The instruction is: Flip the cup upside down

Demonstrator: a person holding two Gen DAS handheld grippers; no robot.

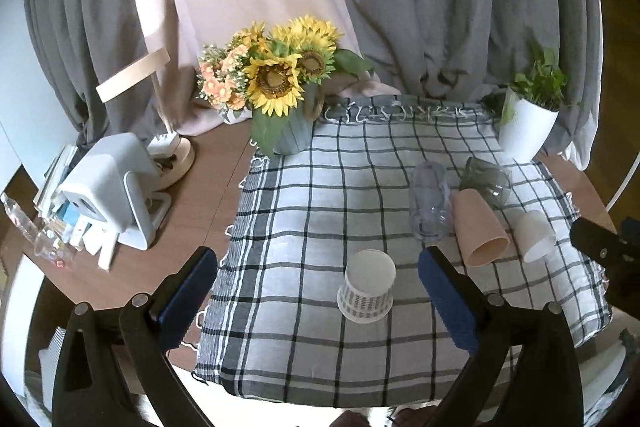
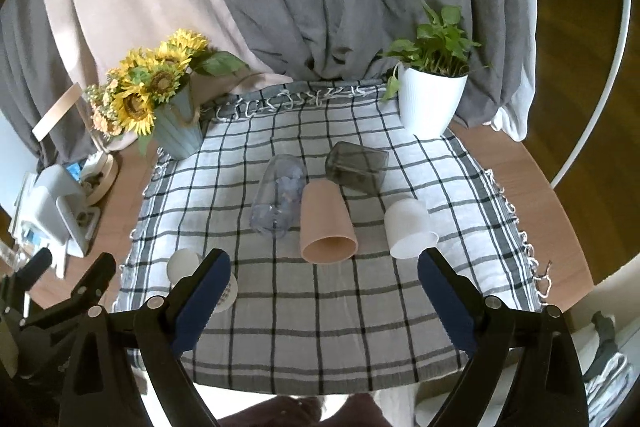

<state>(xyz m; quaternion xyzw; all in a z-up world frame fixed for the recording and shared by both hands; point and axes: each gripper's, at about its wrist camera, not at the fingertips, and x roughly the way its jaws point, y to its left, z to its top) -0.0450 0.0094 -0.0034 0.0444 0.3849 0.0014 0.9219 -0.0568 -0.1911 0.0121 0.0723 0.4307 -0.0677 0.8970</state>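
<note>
A white paper cup (image 1: 367,286) with a checked band stands upside down on the checked cloth (image 1: 304,211), between and just beyond the fingers of my open, empty left gripper (image 1: 318,269). In the right wrist view that cup (image 2: 185,264) is partly hidden behind my left finger. A tan cup (image 2: 326,229), a clear cup (image 2: 280,195), a grey glass (image 2: 357,166) and a white cup (image 2: 408,229) lie on their sides on the cloth (image 2: 320,307). My right gripper (image 2: 324,269) is open and empty, in front of the tan cup.
A sunflower pot (image 1: 290,131) stands at the cloth's back left and a white plant pot (image 2: 430,101) at the back right. A white device (image 1: 112,187), a lamp base (image 1: 176,157) and clutter fill the table's left side. Grey curtains hang behind.
</note>
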